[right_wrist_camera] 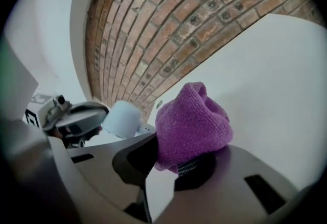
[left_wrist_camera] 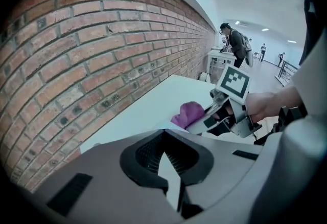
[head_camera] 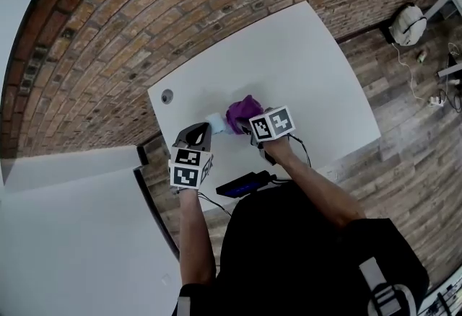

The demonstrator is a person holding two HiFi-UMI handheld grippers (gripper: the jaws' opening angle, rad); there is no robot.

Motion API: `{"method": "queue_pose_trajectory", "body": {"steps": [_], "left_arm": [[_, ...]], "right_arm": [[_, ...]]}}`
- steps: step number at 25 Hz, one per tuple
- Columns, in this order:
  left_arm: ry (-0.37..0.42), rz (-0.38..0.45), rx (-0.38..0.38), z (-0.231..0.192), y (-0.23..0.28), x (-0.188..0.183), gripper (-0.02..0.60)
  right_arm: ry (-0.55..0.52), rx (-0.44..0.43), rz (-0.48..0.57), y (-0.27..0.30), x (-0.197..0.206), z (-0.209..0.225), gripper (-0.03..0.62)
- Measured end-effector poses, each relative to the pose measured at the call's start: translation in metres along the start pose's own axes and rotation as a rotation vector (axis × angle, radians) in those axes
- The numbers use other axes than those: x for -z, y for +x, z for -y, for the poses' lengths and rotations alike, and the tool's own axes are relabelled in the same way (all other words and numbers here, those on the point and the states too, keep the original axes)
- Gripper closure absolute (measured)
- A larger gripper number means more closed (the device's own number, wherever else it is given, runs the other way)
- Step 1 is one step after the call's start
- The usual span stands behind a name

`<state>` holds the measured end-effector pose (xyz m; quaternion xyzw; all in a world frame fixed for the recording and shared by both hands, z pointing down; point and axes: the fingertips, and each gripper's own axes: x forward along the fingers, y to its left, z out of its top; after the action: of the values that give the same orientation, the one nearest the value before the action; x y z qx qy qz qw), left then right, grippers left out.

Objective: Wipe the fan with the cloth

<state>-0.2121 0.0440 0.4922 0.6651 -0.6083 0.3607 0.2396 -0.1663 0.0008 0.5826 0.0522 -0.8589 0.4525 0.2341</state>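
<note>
Head view: fan half-hidden beside cloth

The head view looks steeply down from above the person, far enough back to take in the whole white tabletop, the brick wall behind it and both arms. The left gripper view sits close behind the left hand-held gripper and faces along the tabletop beside the wall, toward the right hand-held gripper and a hall beyond. The right gripper view, just as close behind its own jaws, faces the wall and catches the left one at its left edge. All three views share the tabletop, the wall and the purple cloth.
</note>
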Motion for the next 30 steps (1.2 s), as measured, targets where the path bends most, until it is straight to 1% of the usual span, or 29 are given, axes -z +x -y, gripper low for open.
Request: {"method": "queue_pose_trajectory", "body": {"steps": [1, 2, 3, 4, 6, 8, 10, 12, 14, 16, 17, 18, 20, 21, 22, 24, 25, 27, 28, 30], "left_arm": [[0.0, 0.002, 0.0, 0.0, 0.0, -0.001, 0.58], [-0.001, 0.005, -0.001, 0.0, 0.0, -0.001, 0.58], [-0.002, 0.008, -0.003, -0.001, 0.001, -0.002, 0.58], [-0.004, 0.01, -0.005, -0.001, 0.0, -0.002, 0.58], [-0.006, 0.011, -0.007, -0.001, 0.0, -0.001, 0.58], [-0.005, 0.009, -0.008, 0.0, 0.0, -0.001, 0.58], [-0.004, 0.008, -0.008, 0.001, 0.0, -0.002, 0.58], [-0.009, 0.011, -0.007, 0.001, 0.001, -0.002, 0.58], [-0.019, 0.016, -0.008, 0.0, 0.0, -0.002, 0.58], [-0.028, 0.021, -0.008, 0.001, 0.0, -0.001, 0.58], [-0.029, 0.022, -0.007, 0.002, 0.0, -0.002, 0.58], [-0.029, 0.023, -0.005, 0.002, 0.001, -0.002, 0.58], [-0.029, 0.024, -0.003, 0.003, 0.001, -0.002, 0.58], [-0.029, 0.025, -0.003, 0.003, 0.001, -0.002, 0.58], [-0.03, 0.027, -0.002, 0.003, 0.001, -0.002, 0.58], [-0.033, 0.032, -0.002, 0.002, 0.001, -0.002, 0.58], [-0.035, 0.035, -0.004, 0.002, 0.002, -0.002, 0.58], [-0.032, 0.042, -0.009, 0.0, 0.002, -0.001, 0.58], [-0.03, 0.045, -0.011, -0.001, 0.003, -0.001, 0.58], [-0.029, 0.046, -0.012, -0.001, 0.003, -0.001, 0.58]], "right_arm": [[0.021, -0.007, 0.037, -0.006, -0.008, -0.001, 0.525], [0.035, -0.032, 0.084, -0.013, -0.019, -0.007, 0.525], [0.045, -0.071, 0.123, -0.017, -0.029, -0.017, 0.525], [0.055, -0.113, 0.142, -0.018, -0.034, -0.027, 0.525], [0.087, -0.173, 0.119, -0.009, -0.028, -0.04, 0.525], [0.113, -0.178, 0.085, 0.003, -0.013, -0.038, 0.525], [0.124, -0.15, 0.069, 0.011, 0.001, -0.027, 0.525], [0.098, -0.089, 0.031, 0.019, 0.014, -0.012, 0.525], [0.051, -0.016, -0.062, 0.031, 0.033, 0.007, 0.525], [0.028, 0.039, -0.164, 0.038, 0.05, 0.024, 0.525], [0.021, 0.065, -0.192, 0.037, 0.052, 0.032, 0.525], [0.011, 0.097, -0.199, 0.032, 0.049, 0.038, 0.525], [-0.013, 0.15, -0.15, 0.018, 0.027, 0.047, 0.525], [-0.013, 0.146, -0.099, 0.012, 0.011, 0.045, 0.525], [-0.002, 0.114, -0.042, 0.007, -0.005, 0.039, 0.525], [0.029, 0.0, 0.047, 0.003, -0.032, 0.015, 0.525], [0.039, -0.053, 0.062, 0.004, -0.04, 0.003, 0.525], [0.047, -0.121, 0.038, 0.014, -0.039, -0.014, 0.525], [0.049, -0.125, 0.012, 0.021, -0.032, -0.016, 0.525], [0.052, -0.073, -0.03, 0.035, -0.016, -0.006, 0.525]]}}
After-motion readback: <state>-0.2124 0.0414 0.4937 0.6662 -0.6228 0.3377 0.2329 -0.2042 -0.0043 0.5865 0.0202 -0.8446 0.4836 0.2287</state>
